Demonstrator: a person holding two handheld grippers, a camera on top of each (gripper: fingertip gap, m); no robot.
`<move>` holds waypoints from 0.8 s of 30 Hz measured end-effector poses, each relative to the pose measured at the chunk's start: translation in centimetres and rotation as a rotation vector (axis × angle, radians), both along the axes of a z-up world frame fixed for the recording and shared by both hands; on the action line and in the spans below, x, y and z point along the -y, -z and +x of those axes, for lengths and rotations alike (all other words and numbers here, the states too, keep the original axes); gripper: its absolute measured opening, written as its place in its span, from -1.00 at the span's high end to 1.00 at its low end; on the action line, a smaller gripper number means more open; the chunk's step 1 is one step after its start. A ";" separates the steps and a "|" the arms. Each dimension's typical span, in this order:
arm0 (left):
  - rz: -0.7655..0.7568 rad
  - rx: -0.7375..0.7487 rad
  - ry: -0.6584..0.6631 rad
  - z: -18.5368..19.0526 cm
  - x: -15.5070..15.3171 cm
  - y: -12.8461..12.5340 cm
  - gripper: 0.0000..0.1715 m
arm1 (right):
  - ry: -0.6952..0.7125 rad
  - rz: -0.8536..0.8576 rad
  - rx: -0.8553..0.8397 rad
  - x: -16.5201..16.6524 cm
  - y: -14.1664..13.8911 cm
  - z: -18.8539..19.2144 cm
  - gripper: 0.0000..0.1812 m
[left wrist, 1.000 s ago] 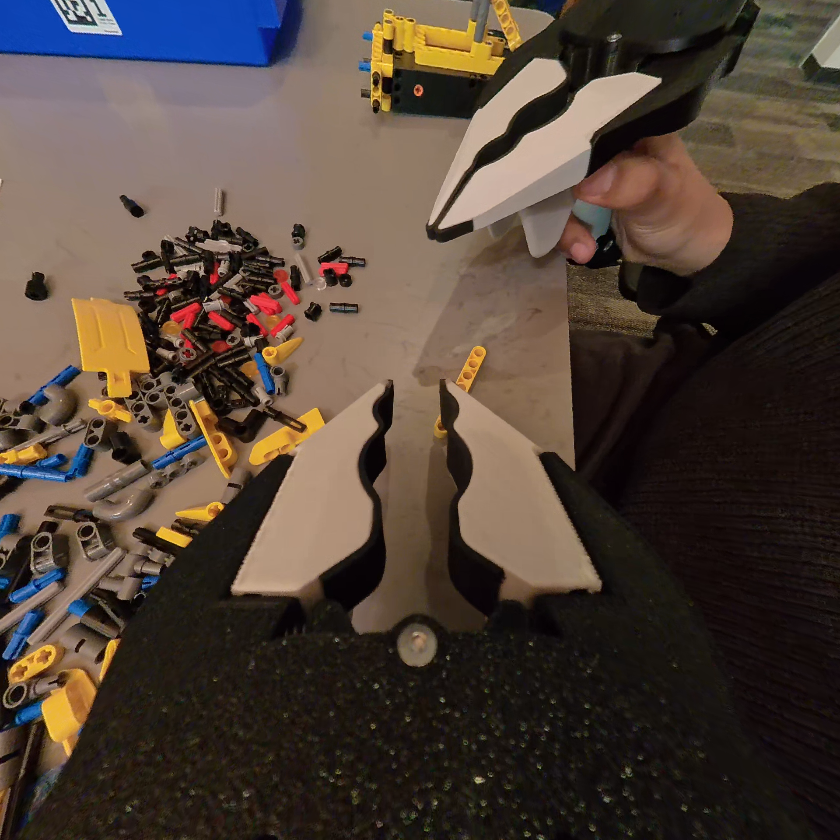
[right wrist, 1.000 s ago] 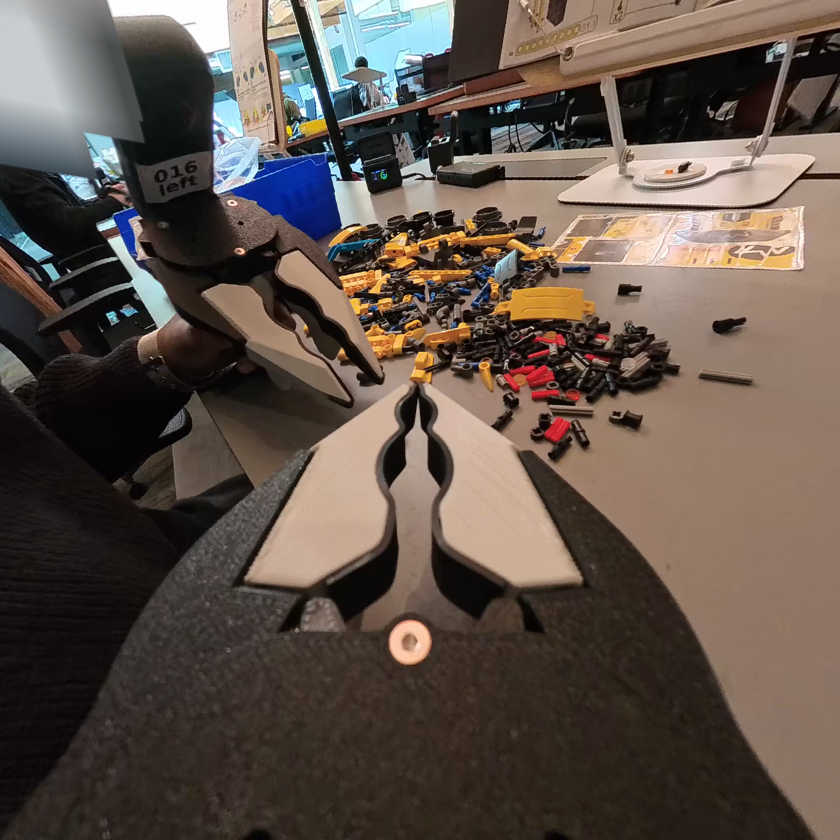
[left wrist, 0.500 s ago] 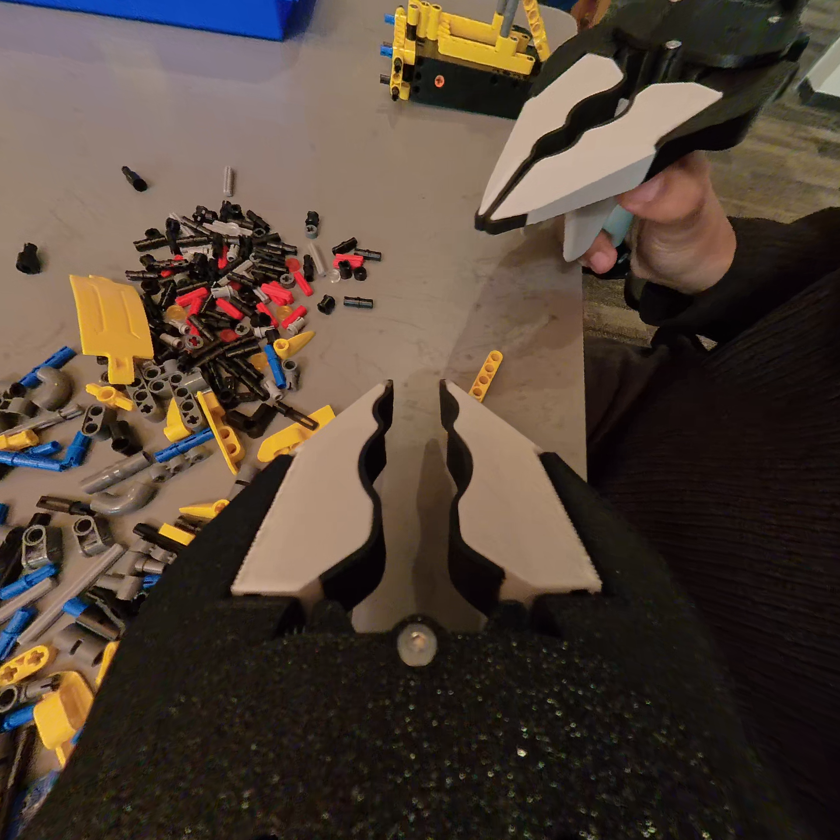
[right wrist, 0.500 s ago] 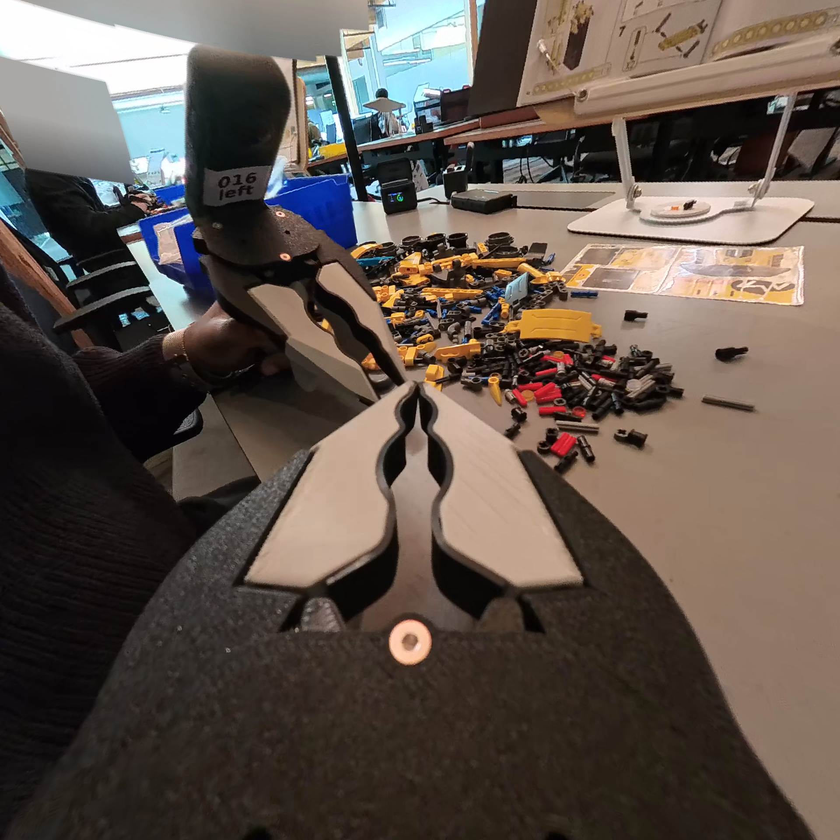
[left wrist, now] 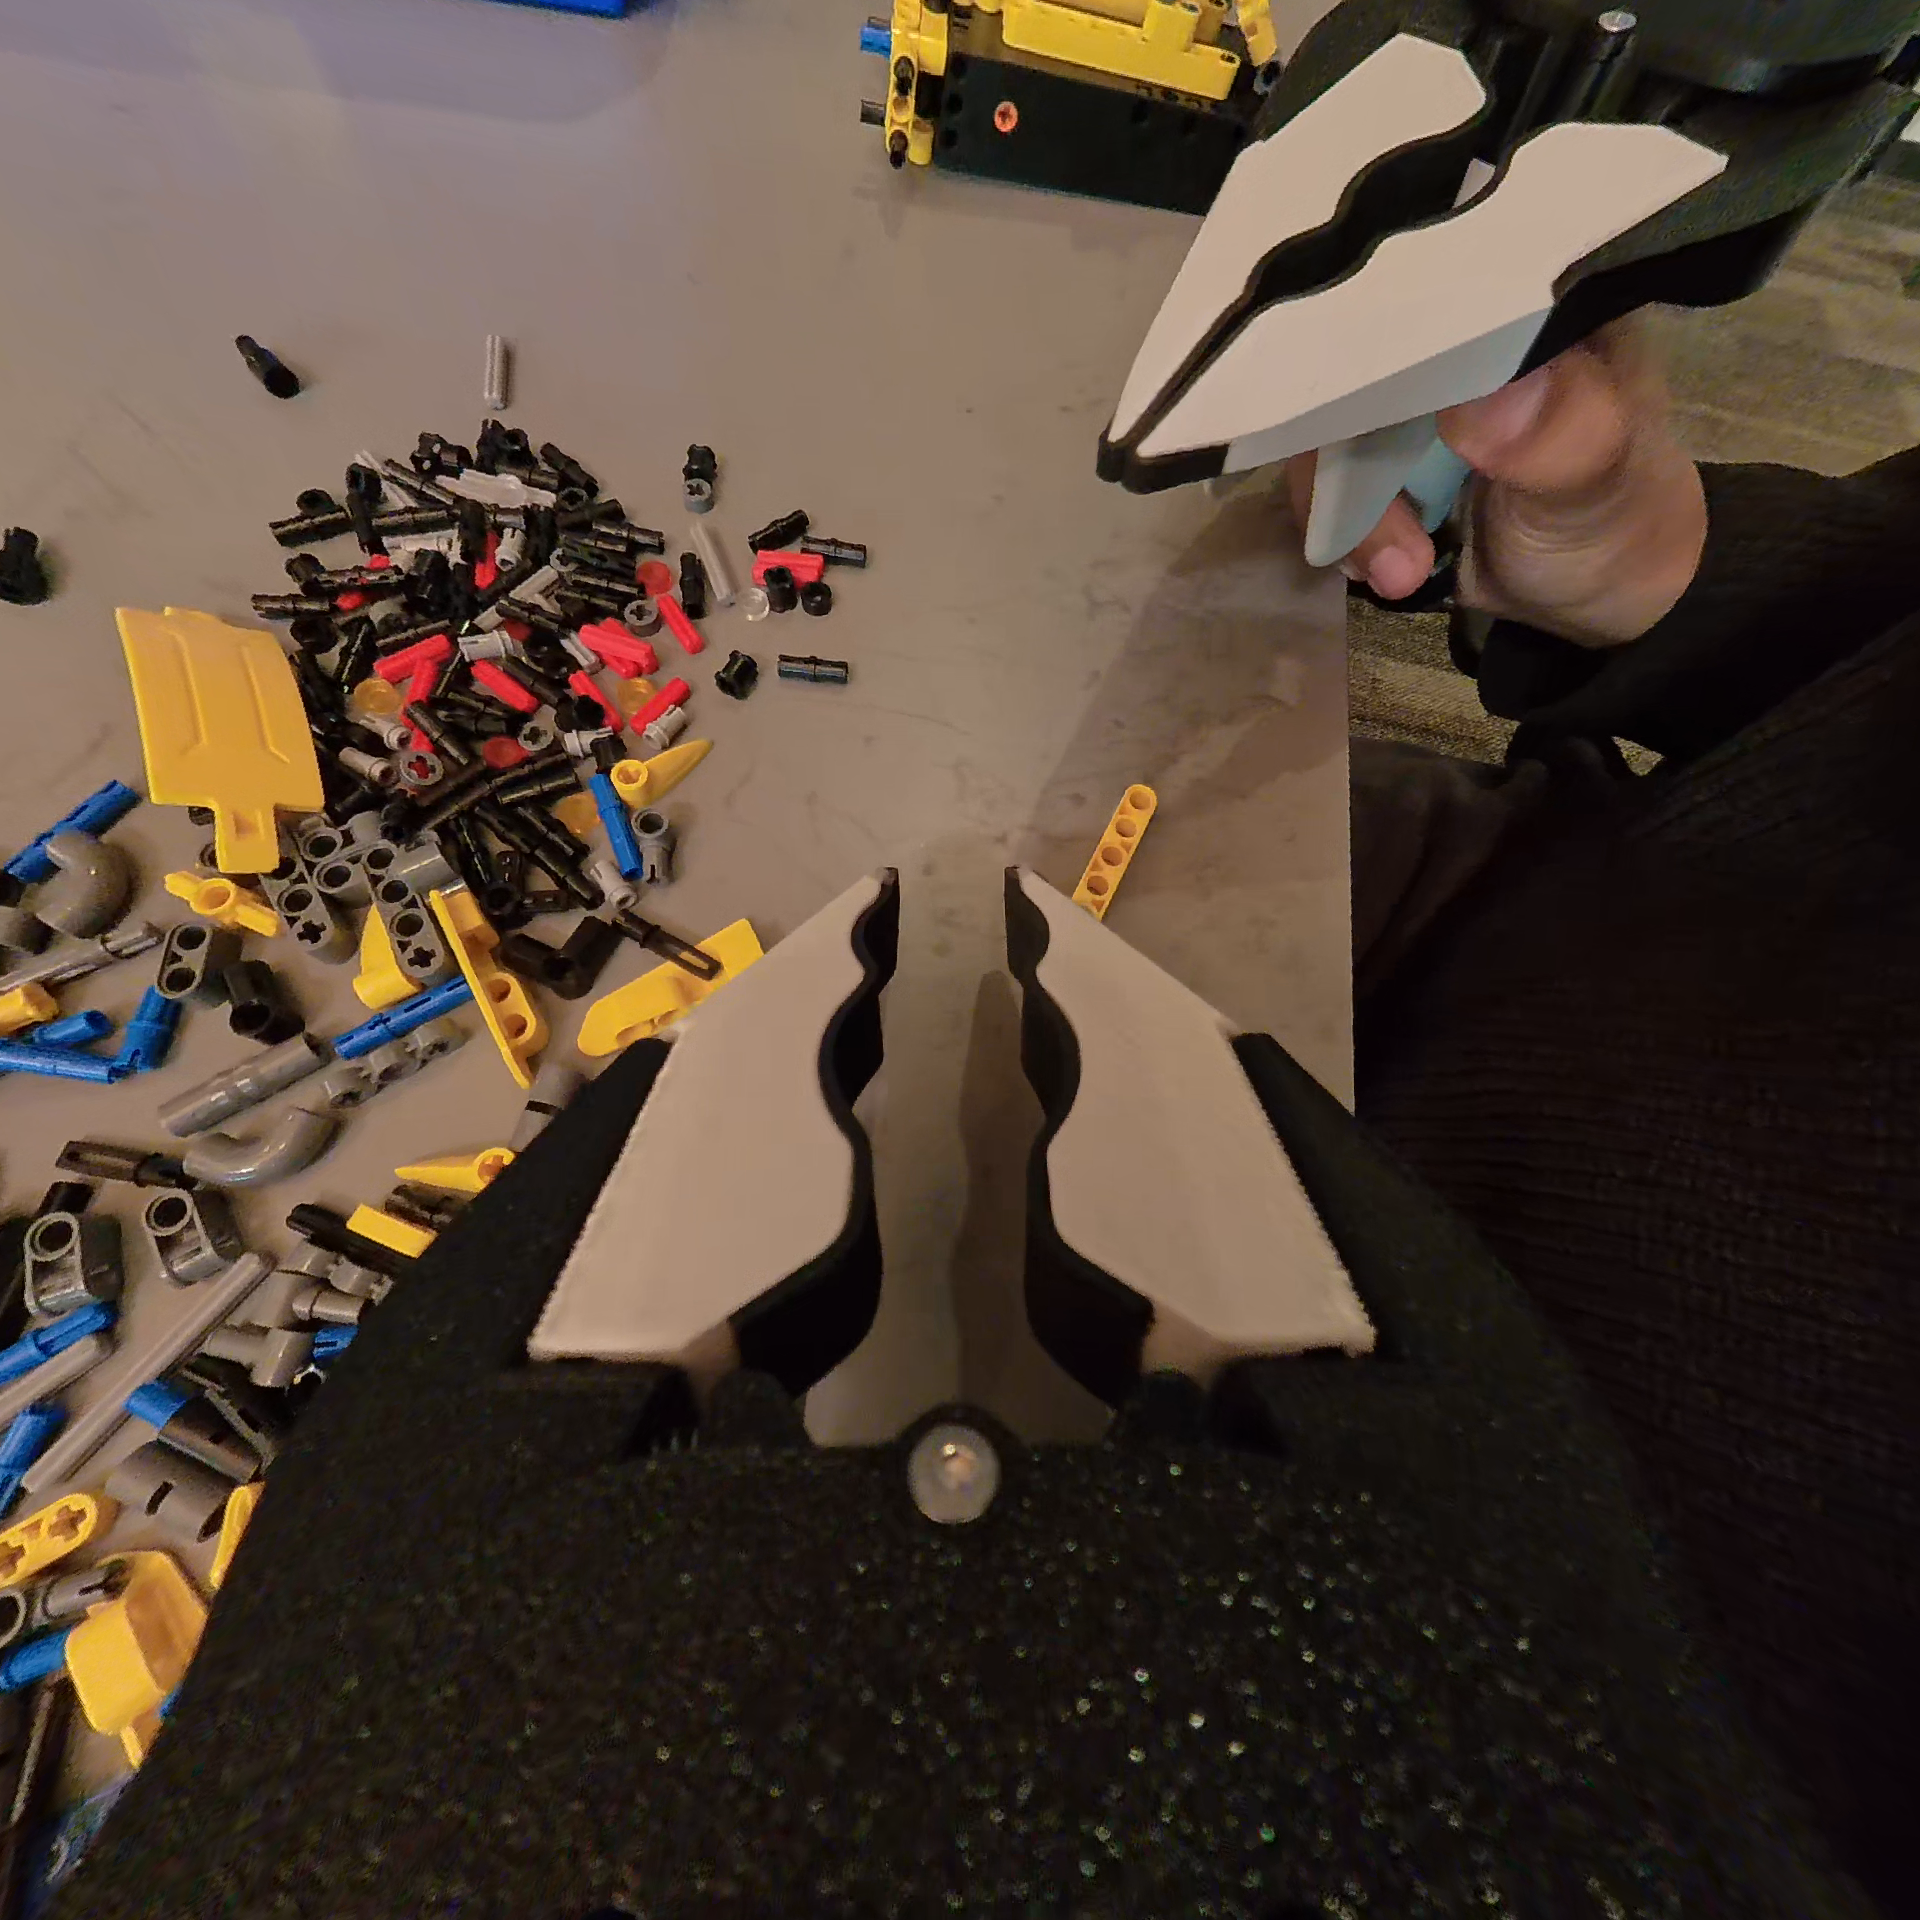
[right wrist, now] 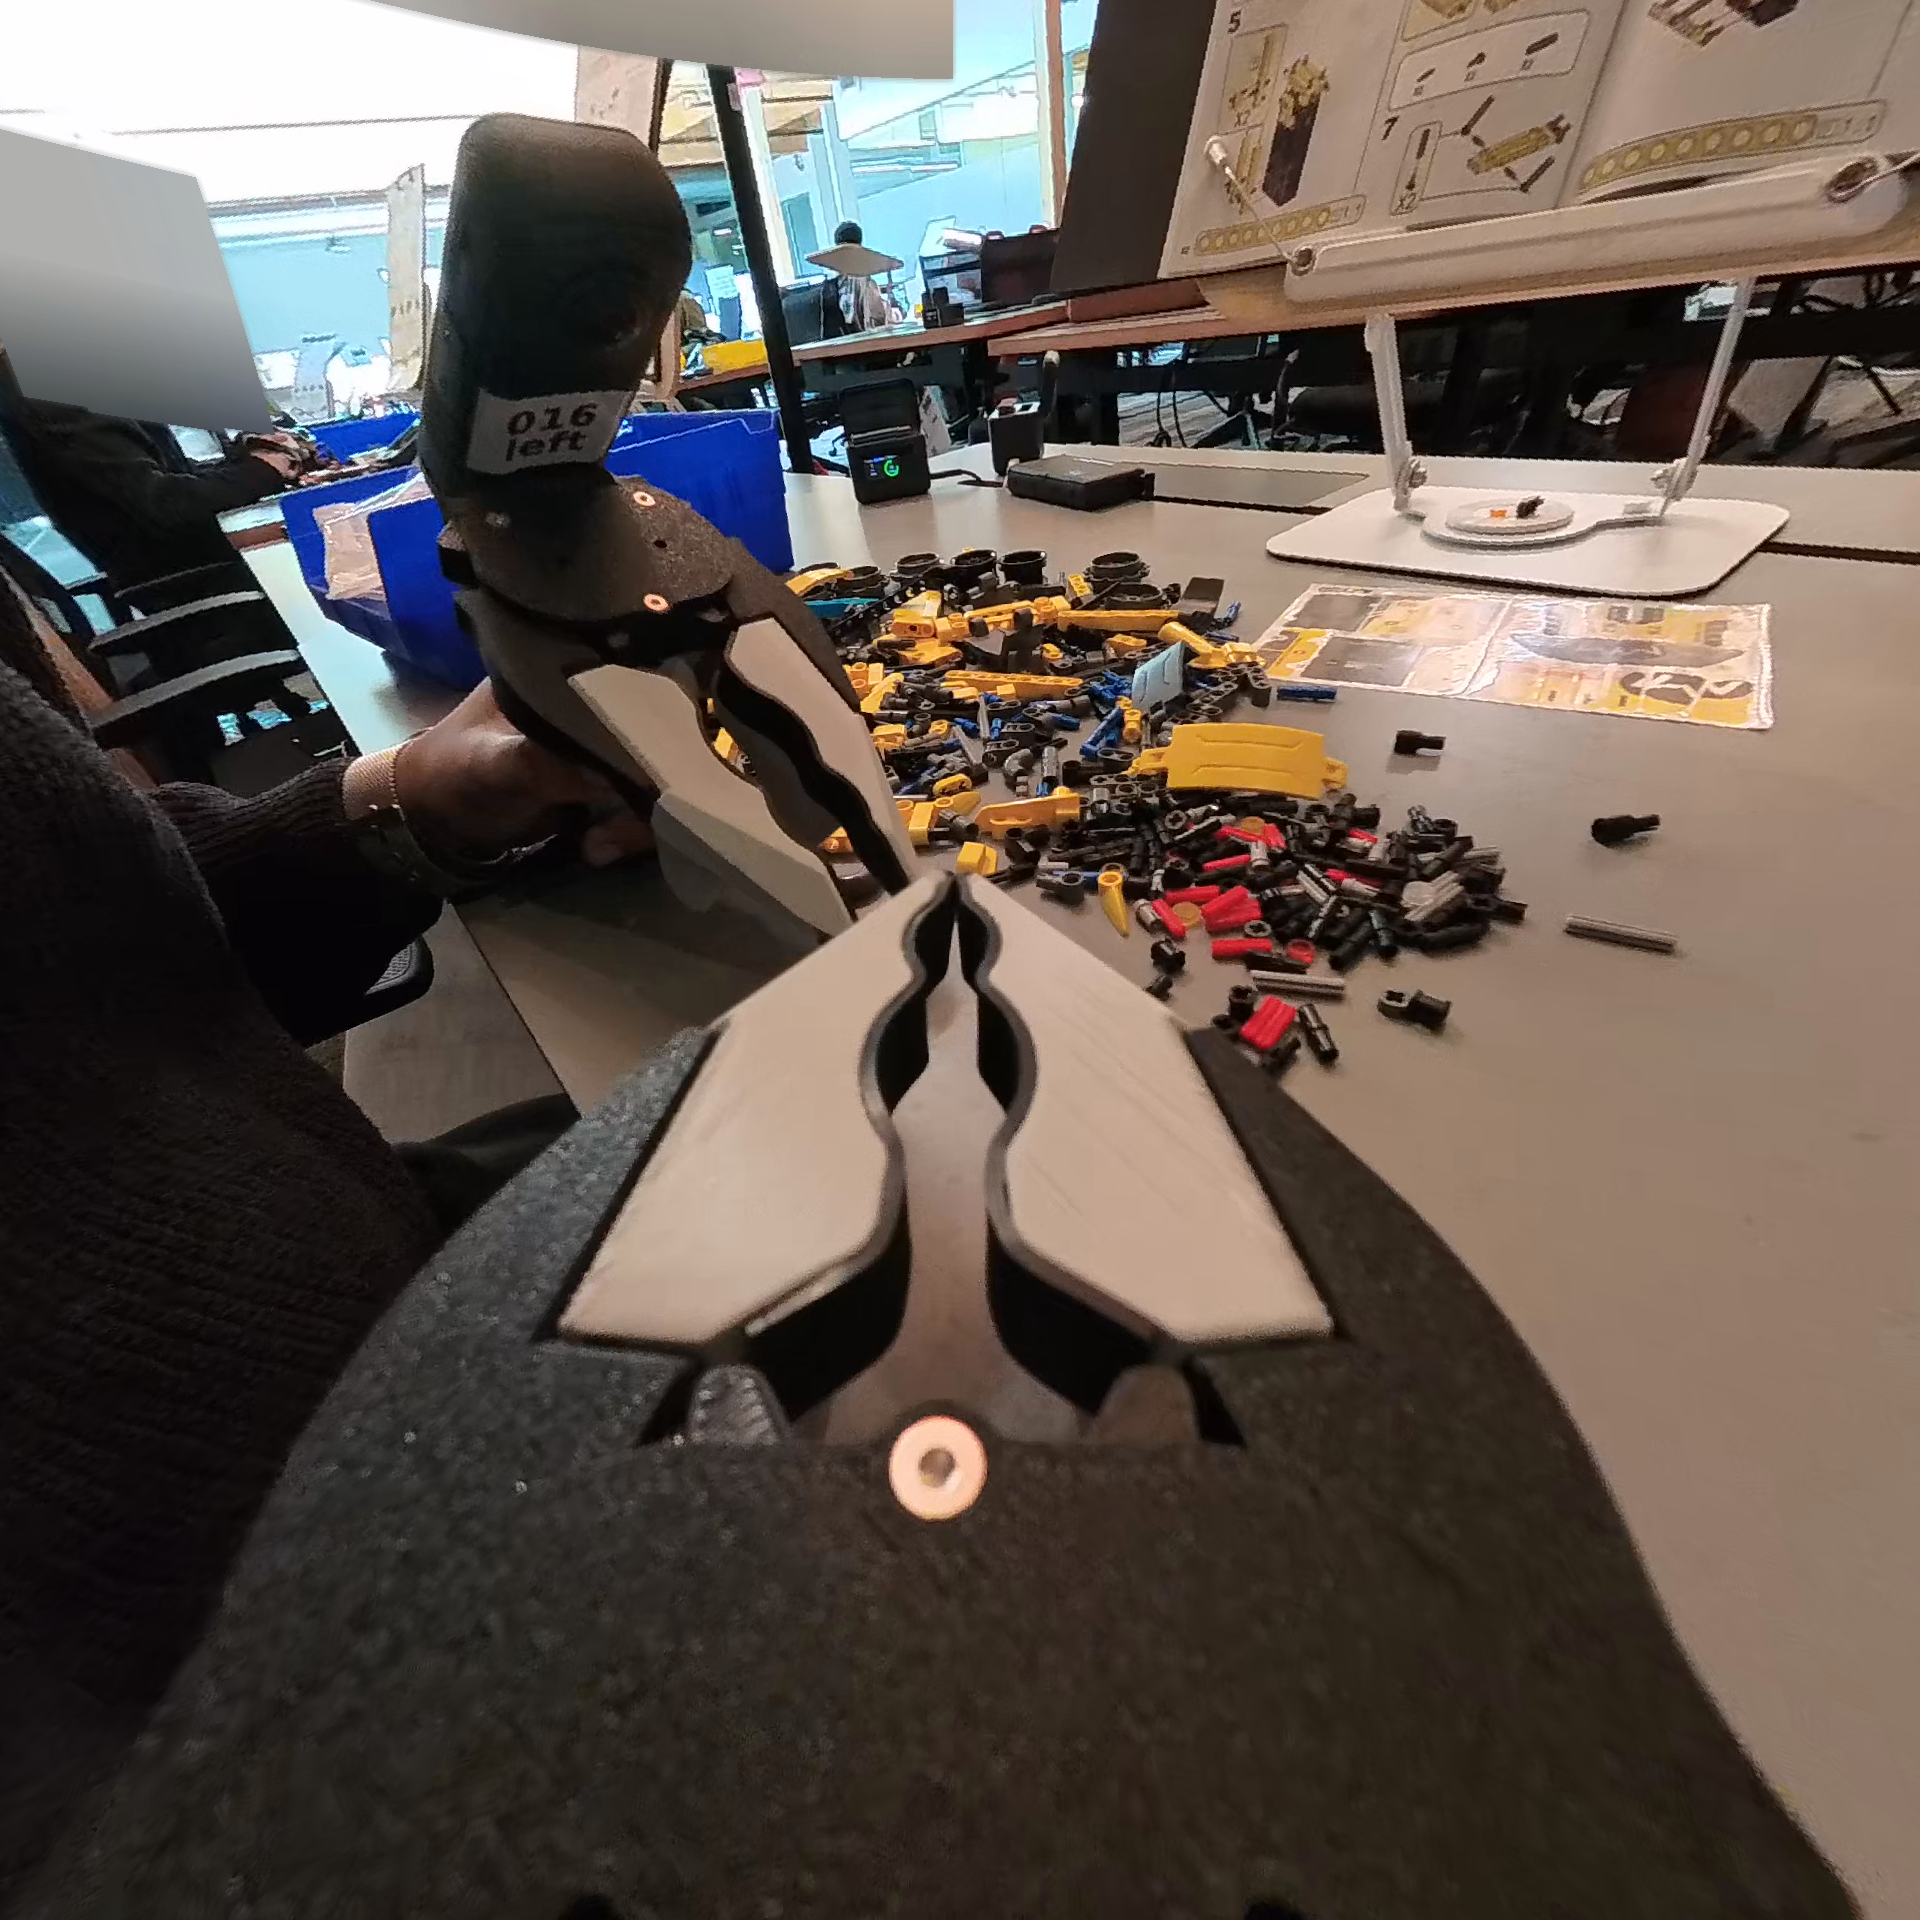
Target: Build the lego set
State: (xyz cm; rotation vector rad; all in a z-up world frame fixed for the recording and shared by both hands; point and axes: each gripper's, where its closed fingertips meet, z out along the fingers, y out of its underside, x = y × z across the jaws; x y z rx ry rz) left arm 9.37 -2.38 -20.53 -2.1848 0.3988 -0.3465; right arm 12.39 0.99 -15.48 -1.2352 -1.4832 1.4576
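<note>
A: How does the left gripper (left wrist: 951,883) stand?
B: It hangs over the near edge of the grey table (left wrist: 935,436), its fingers a narrow gap apart with nothing between them. A yellow beam with holes (left wrist: 1117,847) lies on the table just beyond its right fingertip; whether they touch cannot be told.

A: And the right gripper (right wrist: 956,883)?
B: Its fingertips are pressed together and hold nothing. It is raised above the table's edge, in a hand (left wrist: 1558,530) with a dark sleeve.

A: What lies about them?
B: To the left of the left gripper, a heap of small black, red and grey pins (left wrist: 488,644), with a flat yellow panel (left wrist: 223,732) beside it and blue, grey and yellow parts nearer the gripper. A half-built yellow and black block (left wrist: 1070,83) stands at the far side. In the right wrist view, a printed sheet (right wrist: 1517,649) lies past the heap, and an open booklet (right wrist: 1558,104) sits on a white stand (right wrist: 1538,530).
</note>
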 end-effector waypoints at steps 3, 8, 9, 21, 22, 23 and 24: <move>-0.003 0.001 0.000 0.0 0.0 0.0 0.77 | 0.010 0.004 0.007 -0.1 0.1 -0.1 1.00; -0.017 0.004 0.006 0.1 0.0 0.2 0.77 | 0.013 0.010 -0.002 -0.1 0.0 0.0 1.00; -0.018 0.005 0.007 0.1 0.0 0.2 0.77 | 0.014 0.011 -0.004 -0.1 0.0 0.0 1.00; -0.024 -0.011 0.021 0.3 0.0 0.4 0.77 | 0.012 0.017 -0.013 0.0 -0.1 0.0 1.00; -0.024 -0.011 0.021 0.3 0.0 0.4 0.77 | 0.011 0.017 -0.014 0.0 -0.1 0.0 1.00; -0.024 -0.011 0.021 0.3 0.0 0.4 0.77 | 0.011 0.017 -0.014 0.0 -0.1 0.0 1.00; -0.024 -0.011 0.021 0.3 0.0 0.4 0.77 | 0.011 0.017 -0.015 0.0 -0.1 0.0 1.00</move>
